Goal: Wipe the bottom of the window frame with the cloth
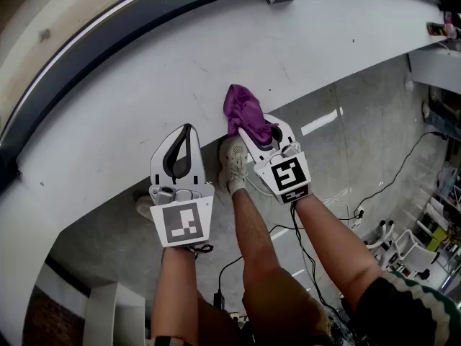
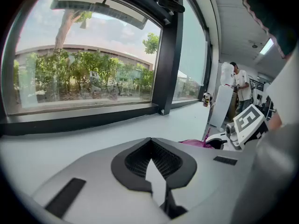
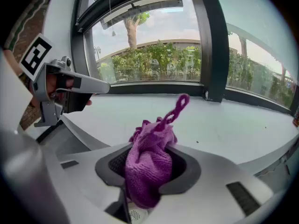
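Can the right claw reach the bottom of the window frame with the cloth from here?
Probably yes: the right claw grips the purple cloth, and only bare white sill lies between it and the frame's bottom rail.

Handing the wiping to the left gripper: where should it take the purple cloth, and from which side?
The bunched end of the purple cloth sticking out past the right gripper over the sill, from its left; the rest is pinched in the right jaws. The left gripper is shut and must open first.
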Demonstrator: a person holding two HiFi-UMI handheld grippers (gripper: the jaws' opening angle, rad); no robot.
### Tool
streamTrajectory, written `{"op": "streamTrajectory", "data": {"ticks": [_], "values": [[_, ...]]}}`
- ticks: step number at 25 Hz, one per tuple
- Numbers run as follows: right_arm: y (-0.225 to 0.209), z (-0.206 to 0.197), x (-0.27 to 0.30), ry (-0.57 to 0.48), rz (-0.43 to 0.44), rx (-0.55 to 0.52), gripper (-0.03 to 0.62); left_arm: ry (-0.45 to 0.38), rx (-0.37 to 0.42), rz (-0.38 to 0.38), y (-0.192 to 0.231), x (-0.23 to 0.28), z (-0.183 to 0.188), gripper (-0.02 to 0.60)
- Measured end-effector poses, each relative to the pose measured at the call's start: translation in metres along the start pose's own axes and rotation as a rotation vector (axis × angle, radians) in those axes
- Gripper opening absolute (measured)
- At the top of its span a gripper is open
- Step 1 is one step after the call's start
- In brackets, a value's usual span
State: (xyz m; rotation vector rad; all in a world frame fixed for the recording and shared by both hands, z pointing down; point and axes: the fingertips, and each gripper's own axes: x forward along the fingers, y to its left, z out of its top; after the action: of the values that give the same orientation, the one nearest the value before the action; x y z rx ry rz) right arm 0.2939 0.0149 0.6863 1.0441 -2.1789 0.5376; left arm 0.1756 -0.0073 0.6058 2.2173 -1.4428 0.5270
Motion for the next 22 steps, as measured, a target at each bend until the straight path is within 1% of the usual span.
{"op": "streamTrajectory", "data": {"ticks": [4,8,12,17,22], "values": [[0.024,0.006,0.010,0.006,0.028,-0.017,0.153,0.000,-0.014,0.024,0.017,-0.012,-0.009,0.005],[0.044,0.012,0.018,0.014,0.056,-0.036,0.153,0.007,-0.045,0.046,0.031,-0.022,-0.017,0.005],[0.065,0.016,0.024,0.015,0.079,-0.054,0.153,0.012,-0.034,0.059,0.042,-0.031,-0.024,0.005],[0.088,0.020,0.032,0.017,0.101,-0.062,0.153,0.014,-0.078,0.080,0.057,-0.042,-0.031,0.005],[0.110,0.026,0.038,0.023,0.119,-0.074,0.153,0.003,-0.076,0.104,0.071,-0.056,-0.036,0.005]]}}
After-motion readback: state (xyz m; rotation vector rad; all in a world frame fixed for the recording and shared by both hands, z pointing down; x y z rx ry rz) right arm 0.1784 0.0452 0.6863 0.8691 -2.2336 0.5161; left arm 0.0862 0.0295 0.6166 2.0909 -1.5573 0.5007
